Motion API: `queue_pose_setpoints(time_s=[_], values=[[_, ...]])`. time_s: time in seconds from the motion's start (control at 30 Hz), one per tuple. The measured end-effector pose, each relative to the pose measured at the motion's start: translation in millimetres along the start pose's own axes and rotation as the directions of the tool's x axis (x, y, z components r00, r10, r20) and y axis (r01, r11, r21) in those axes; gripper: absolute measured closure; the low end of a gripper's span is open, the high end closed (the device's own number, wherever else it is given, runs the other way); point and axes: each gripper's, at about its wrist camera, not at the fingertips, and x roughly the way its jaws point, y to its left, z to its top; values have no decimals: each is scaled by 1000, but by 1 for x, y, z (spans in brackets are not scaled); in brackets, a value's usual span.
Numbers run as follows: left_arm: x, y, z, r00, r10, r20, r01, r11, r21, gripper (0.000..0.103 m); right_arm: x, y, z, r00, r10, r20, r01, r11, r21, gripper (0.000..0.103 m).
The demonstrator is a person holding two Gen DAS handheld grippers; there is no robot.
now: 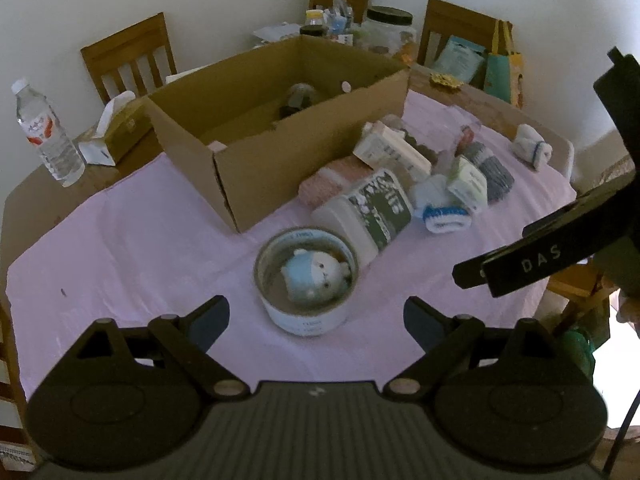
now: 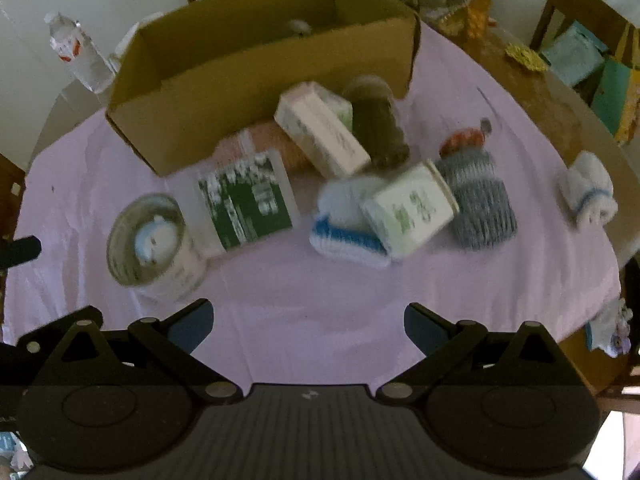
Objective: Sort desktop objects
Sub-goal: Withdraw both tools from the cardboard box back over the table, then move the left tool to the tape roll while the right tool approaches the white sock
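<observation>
The left gripper [image 1: 316,320] hangs over the pink tablecloth [image 1: 140,248] with its jaws spread wide and nothing between them; the right gripper [image 2: 308,324] is likewise spread and empty. Just beyond the left gripper's fingertips stands an open round tin [image 1: 306,276] with a small blue-and-white plush toy [image 1: 316,274] lying inside. Touching the tin's far right side lies a white jar with a dark green label [image 1: 366,214] on its side. Right of that jar sit a blue-and-white knitted piece [image 1: 440,212], a small white carton [image 1: 468,184] and a grey knitted piece [image 1: 490,170], with a long white box [image 1: 394,152] and a pink knitted item [image 1: 332,180] behind. Beyond the tin, to its left, an open cardboard box [image 1: 280,136] holds one dark object too dim to identify. A water bottle [image 1: 46,132] stands far left of the box.
</observation>
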Motion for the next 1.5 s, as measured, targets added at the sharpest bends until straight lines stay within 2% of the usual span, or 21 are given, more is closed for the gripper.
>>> queue_pose_setpoints(time_s=[0.3,0.53,0.8,1.03,1.3,1.5], values=[[9,-4,-12,1000,-4,-17,4,1000,-5,9,8,-4,-21,1000,-23,-7,23,1000,5,0],[16,-7,-15,999,-15,-35,15,1000,4,9,27,1,-33,998,-67,-21,66,997,-48,0],[25,-5,-19,999,-19,-42,19,1000,2,9,44,7,-43,996,-65,-61,60,996,-71,0],[37,-3,-20,998,-22,-51,22,1000,-4,9,49,18,-51,992,-111,-52,102,983,-151,0],[49,-2,-17,998,-33,-47,33,999,3,9,50,17,-52,993,-99,-64,86,980,-180,0],[57,-1,-10,1000,-13,-25,14,1000,23,9,50,16,-55,994,-93,-54,80,977,-197,0]])
